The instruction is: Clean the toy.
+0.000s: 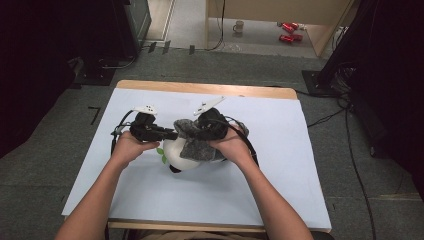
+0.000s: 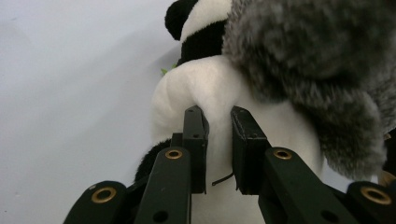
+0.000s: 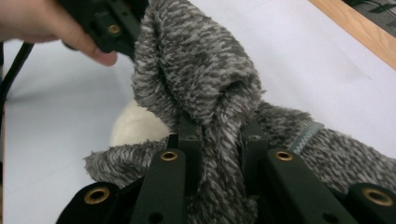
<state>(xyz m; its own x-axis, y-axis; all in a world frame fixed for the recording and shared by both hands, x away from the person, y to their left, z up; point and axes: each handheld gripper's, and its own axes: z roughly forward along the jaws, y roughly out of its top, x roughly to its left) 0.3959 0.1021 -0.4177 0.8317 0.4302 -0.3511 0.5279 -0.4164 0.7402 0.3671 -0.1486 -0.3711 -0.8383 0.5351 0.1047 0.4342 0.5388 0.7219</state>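
Two black tongs, left tongs (image 1: 169,134) and right tongs (image 1: 194,134), with brass-ringed rivets on the arms (grey three-cornered plates on top), black trailing cables, bare forearms.

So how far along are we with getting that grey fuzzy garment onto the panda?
Partly done: the grey fuzzy garment already drapes over the panda plush. In hand: the left gripper pinches the plush's white body, and the right gripper clamps a fold of the garment. Left: working it fully onto the plush, since white body is exposed.
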